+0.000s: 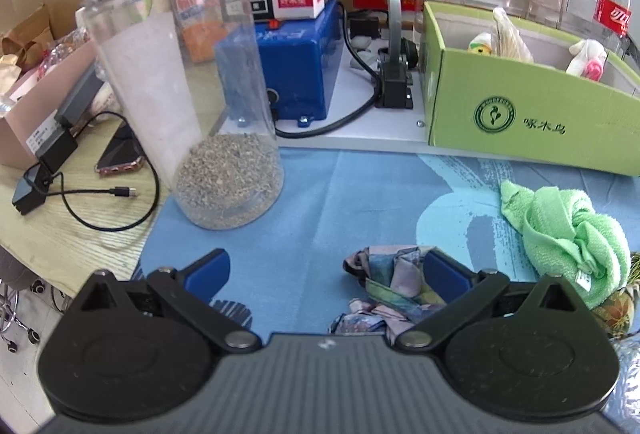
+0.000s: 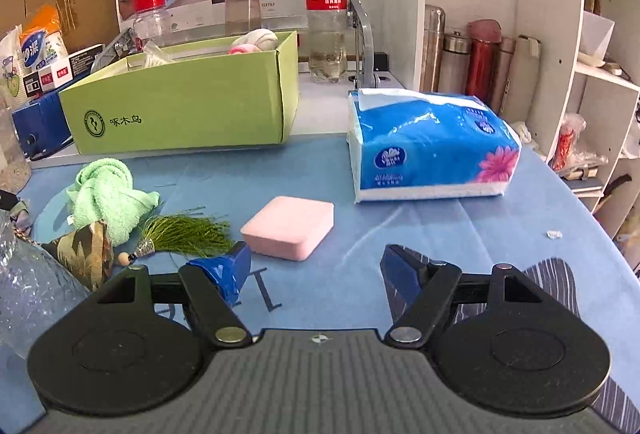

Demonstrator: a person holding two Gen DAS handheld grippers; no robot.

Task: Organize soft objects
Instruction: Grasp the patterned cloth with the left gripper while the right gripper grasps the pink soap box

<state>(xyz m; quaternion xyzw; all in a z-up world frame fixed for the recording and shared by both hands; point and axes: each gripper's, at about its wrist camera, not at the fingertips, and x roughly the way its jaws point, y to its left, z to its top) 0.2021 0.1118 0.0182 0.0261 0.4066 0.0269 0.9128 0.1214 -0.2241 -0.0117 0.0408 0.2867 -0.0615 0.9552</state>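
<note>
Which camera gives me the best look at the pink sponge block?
The right wrist view: the pink sponge block lies whole and unobstructed on the blue cloth, just ahead of the open right gripper. The left wrist view does not show it.

surface: table (image 2: 500, 234) under a blue patterned cloth; bare wood (image 1: 80, 234) shows at left of the left-wrist view
green box (image 2: 180, 114): upper left of the right-wrist view, on a white board at the cloth's far edge
tissue pack (image 2: 432, 142): right of centre, on the cloth
pink block (image 2: 290, 228): centre, on the cloth
green towel (image 2: 106, 194): left, bunched, near the box
tassel (image 2: 188, 230): just beside the towel, left of the block
jar (image 1: 180, 74): upper left of the left-wrist view, at the cloth's edge
patterned cloth piece (image 1: 396, 282): lower centre, crumpled
phone (image 1: 120, 154): left, on the wood
cable (image 1: 100, 202): left, on the wood
</note>
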